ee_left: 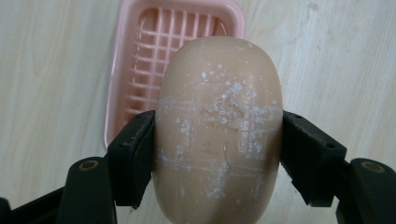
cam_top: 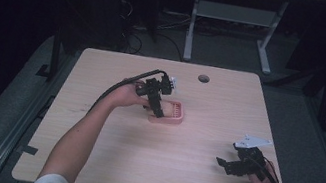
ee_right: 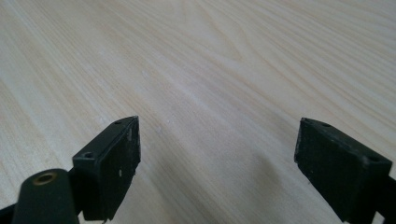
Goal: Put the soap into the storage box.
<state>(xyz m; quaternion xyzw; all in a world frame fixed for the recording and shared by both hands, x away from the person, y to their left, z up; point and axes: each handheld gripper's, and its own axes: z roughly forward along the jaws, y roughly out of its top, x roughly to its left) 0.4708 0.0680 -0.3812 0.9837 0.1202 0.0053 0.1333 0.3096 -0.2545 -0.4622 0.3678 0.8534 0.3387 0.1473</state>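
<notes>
R gripper [cam_top: 228, 165] is held low over the near-right part of the worktop [cam_top: 148, 165]; its fingers [ee_right: 114, 163] are spread wide w/ bare wood between them. Further off, approx. mid-worktop, the L gripper [ee_left: 218, 154] is seen w/ fingers [ee_left: 135, 154] pinching a tan soap bar [ee_left: 218, 135] across its sides, white scuffs on its face. Just beyond & below the L fingertips a pink soap dish [ee_left: 126, 70] w/ a ribbed grid is seen on the worktop, partly hidden by the bar.
</notes>
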